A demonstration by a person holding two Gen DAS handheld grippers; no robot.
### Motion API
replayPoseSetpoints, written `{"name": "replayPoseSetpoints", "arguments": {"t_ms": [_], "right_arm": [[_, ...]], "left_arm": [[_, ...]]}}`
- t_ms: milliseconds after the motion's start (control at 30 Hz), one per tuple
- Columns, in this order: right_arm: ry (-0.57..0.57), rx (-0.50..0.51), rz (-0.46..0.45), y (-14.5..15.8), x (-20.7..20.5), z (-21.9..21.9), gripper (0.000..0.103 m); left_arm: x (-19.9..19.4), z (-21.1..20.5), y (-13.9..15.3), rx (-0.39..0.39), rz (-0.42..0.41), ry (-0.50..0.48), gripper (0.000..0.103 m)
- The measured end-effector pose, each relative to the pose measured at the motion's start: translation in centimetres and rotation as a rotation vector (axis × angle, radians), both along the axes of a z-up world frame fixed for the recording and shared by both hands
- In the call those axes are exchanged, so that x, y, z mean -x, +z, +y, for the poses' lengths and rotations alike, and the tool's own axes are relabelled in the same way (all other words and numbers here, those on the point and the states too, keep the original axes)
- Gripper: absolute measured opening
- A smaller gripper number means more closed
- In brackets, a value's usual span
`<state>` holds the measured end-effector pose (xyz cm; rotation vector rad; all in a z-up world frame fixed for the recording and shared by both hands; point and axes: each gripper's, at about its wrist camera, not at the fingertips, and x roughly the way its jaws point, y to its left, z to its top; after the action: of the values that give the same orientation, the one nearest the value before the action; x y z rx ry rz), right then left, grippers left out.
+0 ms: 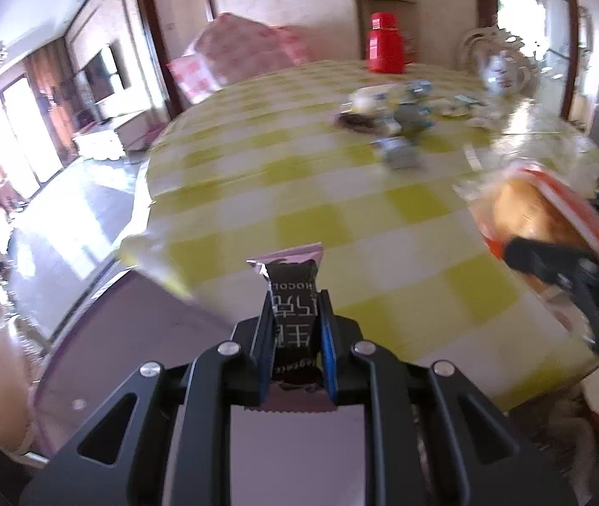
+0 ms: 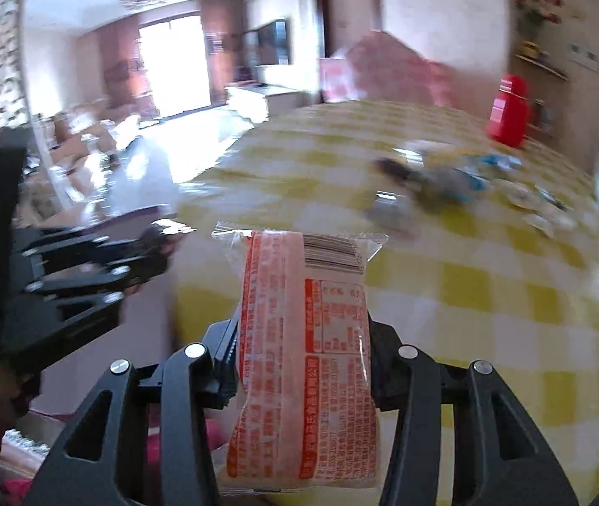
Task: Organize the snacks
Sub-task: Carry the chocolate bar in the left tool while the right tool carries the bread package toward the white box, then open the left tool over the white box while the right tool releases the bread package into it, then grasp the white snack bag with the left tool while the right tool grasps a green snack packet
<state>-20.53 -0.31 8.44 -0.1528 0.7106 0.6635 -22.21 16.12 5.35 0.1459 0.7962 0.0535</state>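
Carrying two snacks, the task was partly done: the left gripper (image 1: 295,316) pinched a chocolate bar (image 1: 293,295), the right gripper (image 2: 303,333) a bread packet (image 2: 303,337). At one o'clock, loose wrapped snacks (image 1: 400,122) remained unsorted on the checked table (image 1: 299,194).

Both matte black, two-finger left gripper (image 1: 295,316) and right gripper (image 2: 301,329) are built from slotted linkage arms — each pinned with round silver screws. Blue pads (image 1: 328,345) are fitted inside the left fingers.
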Motion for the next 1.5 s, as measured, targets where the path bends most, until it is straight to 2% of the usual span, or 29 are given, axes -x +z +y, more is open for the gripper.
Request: {"name": "replayPoseSetpoints", "arguments": {"t_ms": [133, 200, 467, 500, 533, 567, 600, 633, 767, 867, 1000, 1067, 1133, 1267, 1400, 1500], "right_arm": [[0.125, -0.007, 0.049, -0.1, 1.4, 4.4, 0.046], [0.173, 0.015, 0.059, -0.5, 2.0, 6.8, 0.046], [0.342, 0.076, 0.153, -4.5, 3.9, 15.9, 0.048], [0.353, 0.075, 0.165, -4.9, 3.9, 16.2, 0.051], [0.365, 0.064, 0.180, -5.2, 3.9, 16.7, 0.054], [0.367, 0.044, 0.186, -5.3, 3.9, 16.7, 0.063], [0.361, 0.022, 0.187, -5.2, 3.7, 16.4, 0.070], [0.352, 0.006, 0.186, -5.0, 3.4, 16.0, 0.072], [0.292, -0.052, 0.187, -4.3, 2.1, 13.4, 0.072], [0.227, -0.104, 0.167, -3.5, 0.9, 10.2, 0.072], [0.132, -0.172, 0.155, -2.9, -0.5, 5.7, 0.072], [0.092, -0.173, 0.172, -3.0, -1.8, 3.3, 0.072], [0.007, -0.142, 0.130, -3.0, -3.4, 0.7, 0.072], [-0.187, -0.107, 0.112, -3.2, -6.0, -5.0, 0.073], [-0.335, -0.078, 0.106, -3.8, -8.4, -10.4, 0.077], [-0.411, -0.066, 0.120, -4.3, -11.0, -13.7, 0.078]], "left_arm": [[0.8, 3.8, -0.7, -0.032, 0.031, 0.057, 0.019], [1.4, 6.1, -0.9, -0.021, 0.034, 0.102, 0.019], [2.8, 13.8, -2.2, -0.007, 0.053, 0.298, 0.023], [3.0, 14.6, -2.3, -0.010, 0.055, 0.323, 0.037], [3.2, 15.3, -2.4, -0.010, 0.057, 0.348, 0.068], [3.4, 16.0, -2.3, -0.012, 0.046, 0.376, 0.083], [3.9, 16.5, -2.1, -0.013, 0.024, 0.396, 0.088], [4.0, 16.7, -2.1, -0.013, 0.014, 0.409, 0.089], [4.4, 17.2, -2.1, 0.038, -0.008, 0.442, 0.095], [3.7, 16.1, -2.3, 0.096, -0.025, 0.407, 0.096], [2.2, 13.1, -2.2, 0.151, -0.001, 0.325, 0.097], [0.9, 11.1, -1.6, 0.173, 0.013, 0.285, 0.097], [-0.8, 8.3, -0.6, 0.206, 0.023, 0.224, 0.100], [-6.4, 1.2, 0.1, 0.250, 0.053, 0.072, 0.101], [-12.3, -4.6, -1.1, 0.250, 0.114, 0.005, 0.101], [-16.0, -7.8, -1.8, 0.244, 0.119, -0.013, 0.101]]}}
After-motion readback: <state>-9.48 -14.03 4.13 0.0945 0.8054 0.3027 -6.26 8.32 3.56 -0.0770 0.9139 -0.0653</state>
